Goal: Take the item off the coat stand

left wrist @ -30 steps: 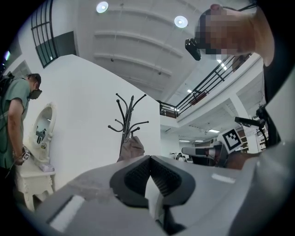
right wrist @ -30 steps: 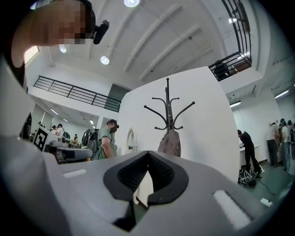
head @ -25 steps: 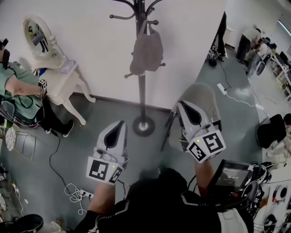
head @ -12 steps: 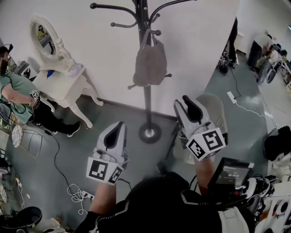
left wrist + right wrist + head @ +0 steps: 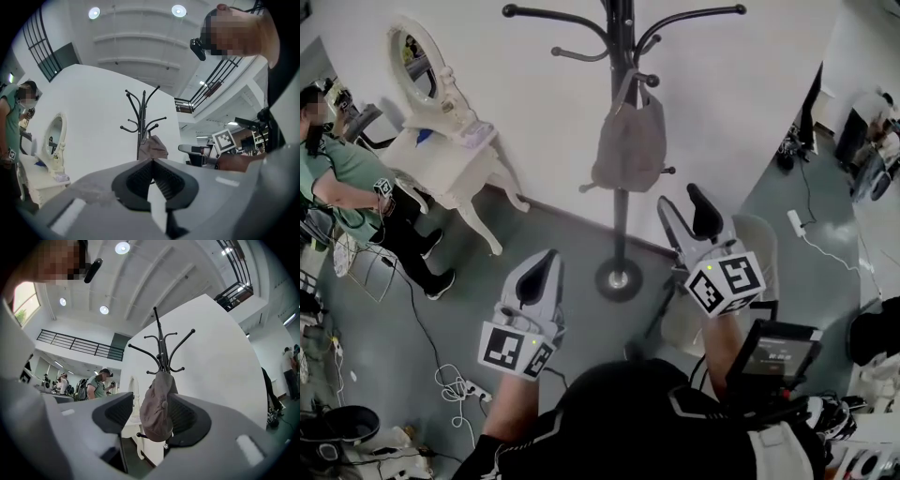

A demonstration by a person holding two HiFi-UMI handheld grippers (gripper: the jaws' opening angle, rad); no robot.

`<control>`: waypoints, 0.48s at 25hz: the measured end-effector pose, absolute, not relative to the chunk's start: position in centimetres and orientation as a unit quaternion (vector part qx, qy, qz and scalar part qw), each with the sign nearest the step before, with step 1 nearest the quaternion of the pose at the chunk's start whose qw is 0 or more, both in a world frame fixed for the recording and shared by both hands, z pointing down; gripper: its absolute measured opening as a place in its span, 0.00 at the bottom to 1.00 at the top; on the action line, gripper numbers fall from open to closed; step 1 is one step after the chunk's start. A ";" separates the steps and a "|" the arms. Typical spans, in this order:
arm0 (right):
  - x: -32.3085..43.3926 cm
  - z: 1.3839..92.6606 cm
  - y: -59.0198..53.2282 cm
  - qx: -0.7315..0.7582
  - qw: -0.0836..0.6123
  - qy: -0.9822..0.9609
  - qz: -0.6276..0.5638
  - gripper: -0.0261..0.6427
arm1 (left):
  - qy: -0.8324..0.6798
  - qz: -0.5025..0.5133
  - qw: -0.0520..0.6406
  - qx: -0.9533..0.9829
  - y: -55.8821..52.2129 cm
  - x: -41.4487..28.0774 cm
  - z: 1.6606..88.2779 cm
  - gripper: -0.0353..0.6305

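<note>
The right claw [image 5: 152,401] was opening, its two dark ribbed pads already wide apart and pressing on nothing; in the right gripper view the grey cloth item [image 5: 157,406] appeared in the gap between them, yet it hung well beyond the tips, untouched. The left claw [image 5: 151,162] was closed, its pads meeting at the tips with nothing between them. In the head view each claw carried a cube with black-and-white square markers, the left cube [image 5: 517,349] at lower centre-left and the right cube [image 5: 727,281] right of centre; these patterns were the only print that could be made out, and no brand or word was legible anywhere. The item was on the coat stand [image 5: 621,211], looped by its strap over a short peg on the black pole at top centre of the head view, up and to the left of the right claw's tips. The stand's round base [image 5: 619,279] sat on the grey floor [image 5: 487,291] near a white wall [image 5: 544,103]. At upper left stood a white bench [image 5: 455,159] bearing an oval mirror [image 5: 420,61], with a person in a green top [image 5: 342,183] beside it at the left edge. Cables [image 5: 455,386] lay on the floor at lower left.
</note>
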State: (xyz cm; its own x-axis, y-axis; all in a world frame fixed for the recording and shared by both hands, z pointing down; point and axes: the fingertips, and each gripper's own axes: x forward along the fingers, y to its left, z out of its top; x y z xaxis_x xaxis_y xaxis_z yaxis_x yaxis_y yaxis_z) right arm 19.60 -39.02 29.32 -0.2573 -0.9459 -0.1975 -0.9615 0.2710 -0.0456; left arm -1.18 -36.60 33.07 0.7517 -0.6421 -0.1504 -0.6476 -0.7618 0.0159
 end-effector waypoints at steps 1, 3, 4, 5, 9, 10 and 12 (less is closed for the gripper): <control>19.7 29.4 -39.7 -0.601 0.093 0.793 0.038 0.42 | 0.349 0.072 0.019 -0.934 -36.7 -1.3 33.1 0.04; 19.7 29.7 -41.1 -0.597 0.092 0.796 0.032 0.45 | 0.359 0.070 0.019 -0.931 -37.0 -1.5 33.2 0.04; 19.6 29.8 -41.7 -0.595 0.092 0.798 0.029 0.45 | 0.364 0.069 0.019 -0.929 -37.2 -1.7 33.2 0.04; 19.6 29.9 -42.3 -0.593 0.092 0.800 0.027 0.46 | 0.369 0.068 0.019 -0.927 -37.3 -1.9 33.3 0.04; 19.6 30.1 -44.4 -0.591 0.090 0.801 0.027 0.46 | 0.384 0.063 0.019 -0.921 -37.9 -2.3 33.6 0.04; 19.7 30.2 -44.8 -0.592 0.089 0.800 0.026 0.46 | 0.387 0.063 0.019 -0.920 -38.0 -2.4 33.7 0.04; 19.9 30.4 -45.8 -0.593 0.087 0.800 0.022 0.46 | 0.394 0.062 0.019 -0.917 -38.1 -2.7 33.8 0.04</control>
